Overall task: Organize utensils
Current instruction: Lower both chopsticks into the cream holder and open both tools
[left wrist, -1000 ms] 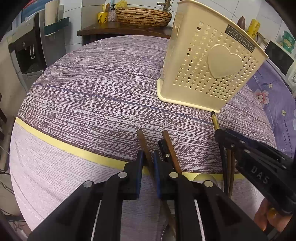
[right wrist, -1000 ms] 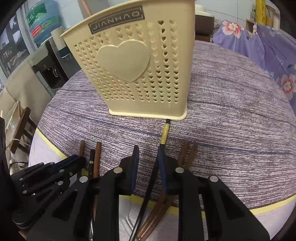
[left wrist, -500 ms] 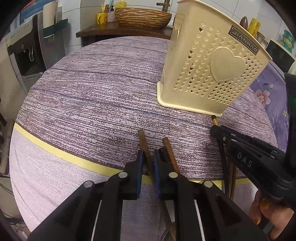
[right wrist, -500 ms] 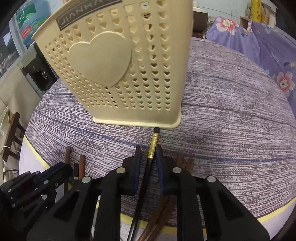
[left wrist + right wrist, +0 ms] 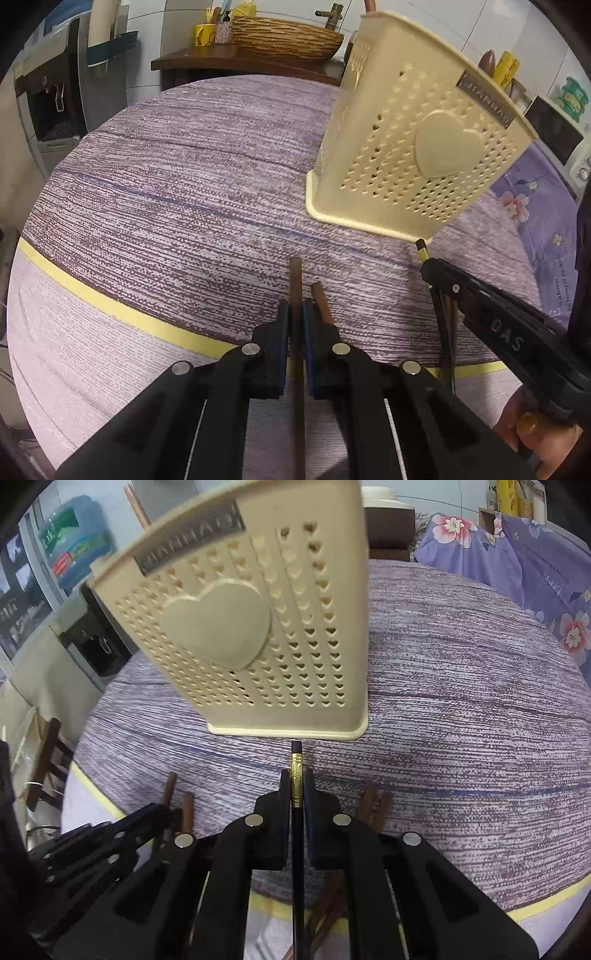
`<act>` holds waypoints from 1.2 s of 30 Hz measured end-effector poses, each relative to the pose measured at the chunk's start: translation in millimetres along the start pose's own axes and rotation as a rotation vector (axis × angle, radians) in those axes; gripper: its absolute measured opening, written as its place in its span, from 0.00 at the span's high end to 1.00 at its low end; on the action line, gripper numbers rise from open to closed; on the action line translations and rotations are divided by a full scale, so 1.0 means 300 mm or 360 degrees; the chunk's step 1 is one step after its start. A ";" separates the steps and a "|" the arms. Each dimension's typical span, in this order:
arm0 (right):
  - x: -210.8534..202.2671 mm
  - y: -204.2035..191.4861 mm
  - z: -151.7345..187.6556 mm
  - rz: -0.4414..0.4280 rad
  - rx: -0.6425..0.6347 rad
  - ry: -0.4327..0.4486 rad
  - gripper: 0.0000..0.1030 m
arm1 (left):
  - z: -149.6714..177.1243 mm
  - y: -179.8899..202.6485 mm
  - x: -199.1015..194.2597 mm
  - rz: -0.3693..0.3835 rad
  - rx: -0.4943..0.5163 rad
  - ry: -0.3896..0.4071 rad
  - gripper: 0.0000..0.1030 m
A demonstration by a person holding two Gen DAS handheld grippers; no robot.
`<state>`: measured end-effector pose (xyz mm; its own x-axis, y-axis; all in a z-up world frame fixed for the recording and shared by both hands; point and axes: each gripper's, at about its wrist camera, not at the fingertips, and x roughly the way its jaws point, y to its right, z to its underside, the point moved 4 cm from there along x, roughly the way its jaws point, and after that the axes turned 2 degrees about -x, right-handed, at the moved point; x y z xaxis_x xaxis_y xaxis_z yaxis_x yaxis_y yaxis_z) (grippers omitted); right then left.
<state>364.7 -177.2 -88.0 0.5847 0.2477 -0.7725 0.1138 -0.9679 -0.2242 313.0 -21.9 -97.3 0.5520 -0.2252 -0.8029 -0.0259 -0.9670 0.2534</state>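
A cream perforated utensil holder (image 5: pixel 413 155) with a heart on its side stands on the purple striped tablecloth; it also shows in the right wrist view (image 5: pixel 258 627). My left gripper (image 5: pixel 295 314) is shut on a brown wooden chopstick (image 5: pixel 295 280), with a second brown chopstick (image 5: pixel 320 301) lying just right of it. My right gripper (image 5: pixel 296 786) is shut on a black chopstick with a gold band (image 5: pixel 296 775), its tip close to the holder's base. The right gripper also appears at the right of the left wrist view (image 5: pixel 439 275).
Two more brown chopsticks (image 5: pixel 375 806) lie right of my right gripper. A yellow stripe (image 5: pixel 110 306) marks the cloth near the table's front edge. A woven basket (image 5: pixel 284 37) sits on a dark sideboard behind the table. A flowered purple cloth (image 5: pixel 517 554) lies at the right.
Both grippers have closed on their chopsticks: the left on the brown one, the right on the black one. The right gripper has moved closer to the holder.
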 end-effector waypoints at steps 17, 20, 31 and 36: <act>-0.621 -0.014 0.020 -0.0137 -0.0135 0.0588 0.92 | -0.068 0.090 -0.484 0.0166 0.0209 0.0530 0.92; -0.682 -0.015 0.050 -0.0149 -0.0165 0.0631 0.92 | -0.062 0.103 -0.538 0.0167 0.0255 0.0589 0.92; -0.738 -0.005 0.076 -0.0144 -0.0191 0.0656 0.92 | -0.050 0.108 -0.595 0.0181 0.0259 0.0634 0.92; -0.755 -0.004 0.065 -0.0176 -0.0197 0.0653 0.92 | -0.072 0.099 -0.619 0.0212 0.0245 0.0651 0.92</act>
<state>216.3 -231.3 75.6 0.8312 0.3369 -0.4422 0.2747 -0.9405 -0.2001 227.6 -6.3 70.9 0.8184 -0.3129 -0.4819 -0.2251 -0.9463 0.2321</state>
